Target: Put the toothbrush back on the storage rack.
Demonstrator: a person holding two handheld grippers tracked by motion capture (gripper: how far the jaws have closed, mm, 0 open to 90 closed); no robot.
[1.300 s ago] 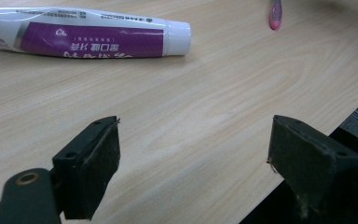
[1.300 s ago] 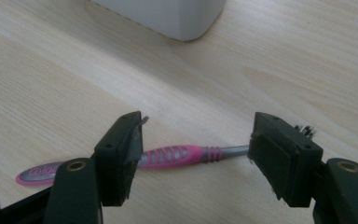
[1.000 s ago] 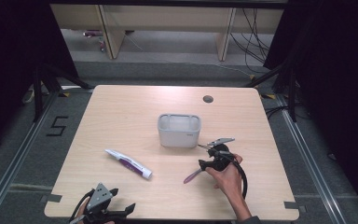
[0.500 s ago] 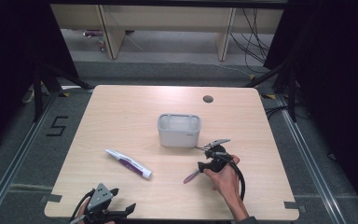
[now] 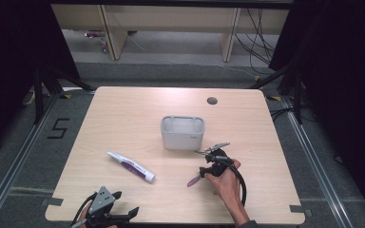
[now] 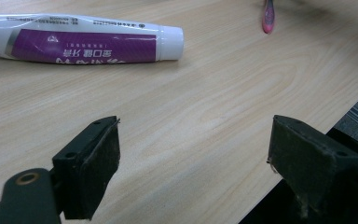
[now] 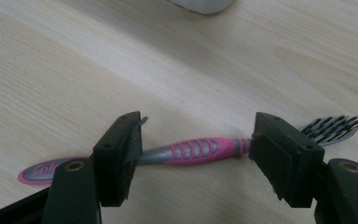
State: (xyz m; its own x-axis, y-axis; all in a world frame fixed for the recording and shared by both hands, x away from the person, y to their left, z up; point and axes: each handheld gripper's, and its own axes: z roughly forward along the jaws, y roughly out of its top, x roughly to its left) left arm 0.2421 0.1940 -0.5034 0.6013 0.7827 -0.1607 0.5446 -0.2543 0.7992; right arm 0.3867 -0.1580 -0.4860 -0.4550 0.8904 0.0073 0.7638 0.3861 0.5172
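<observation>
On the light wooden table [image 5: 123, 118] the right gripper [image 5: 208, 164] sits at about five o'clock from the table's middle, held in the person's right hand [image 5: 225, 183], with the pink toothbrush [image 5: 194, 180] lying flat on the wood just under and beside it, its handle end poking out toward eight o'clock. From the high view the jaws are too small to read; the right gripper view settles it: the right gripper [image 7: 196, 149] has its jaws spread wide, one on either side of the toothbrush [image 7: 191, 151], which lies crosswise between them on the table, the pads not pressing on it. That view also shows the black-and-white bristles at three o'clock and the pink butt at nine, details lost from above. The white box [image 5: 182, 131] stands near the table's centre, at about eleven o'clock from the right gripper; in the right gripper view just its lower edge [image 7: 203, 5] peeks in at twelve. The toothpaste tube [image 5: 131, 166] lies at about seven o'clock from the box, well apart from the brush. The left gripper [image 5: 105, 211] rests at the near edge, around seven o'clock on the table. The left gripper view shows its jaws [image 6: 193, 163] wide apart with nothing between them, the tube [image 6: 81, 44] at eleven o'clock with purple label and white cap, and the pink handle tip [image 6: 268, 16] at one.
</observation>
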